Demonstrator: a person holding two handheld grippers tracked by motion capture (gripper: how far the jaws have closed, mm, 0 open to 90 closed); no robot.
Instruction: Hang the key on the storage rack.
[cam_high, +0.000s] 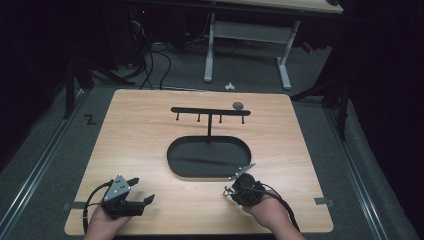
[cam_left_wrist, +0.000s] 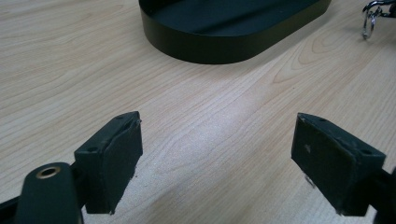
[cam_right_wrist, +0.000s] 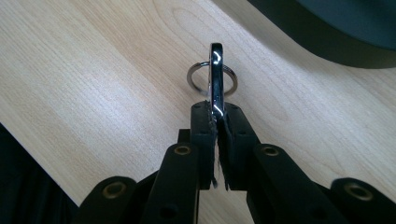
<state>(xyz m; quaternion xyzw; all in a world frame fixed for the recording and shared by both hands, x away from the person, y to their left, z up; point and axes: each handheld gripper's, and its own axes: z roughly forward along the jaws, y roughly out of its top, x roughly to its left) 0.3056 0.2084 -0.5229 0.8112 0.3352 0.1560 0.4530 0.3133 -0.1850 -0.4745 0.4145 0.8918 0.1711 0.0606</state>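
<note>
High view: left gripper (cam_high: 134, 191) at 7 o'clock on the light wooden table (cam_high: 135, 135), jaws wide; right gripper (cam_high: 231, 190) at 5 o'clock, just below the black oval tray (cam_high: 176, 159) with its hook stand (cam_high: 209, 112). Left gripper view: pads (cam_left_wrist: 116, 158) spread over bare wood, tray wall at 12 o'clock. Right gripper view: jaws clamped on a shiny metal clip with split key ring (cam_right_wrist: 215, 77), held edge-on above the table.

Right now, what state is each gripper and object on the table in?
Right gripper: shut on the key ring, above the table.
Key ring: clamped edge-on between the jaws, a round split ring hanging through it.
Left gripper: open, nothing between the jaws, low over bare table.
Black tray: flat on the table, nothing in it.
Hook stand: upright in the tray, all four hooks bare.
</note>
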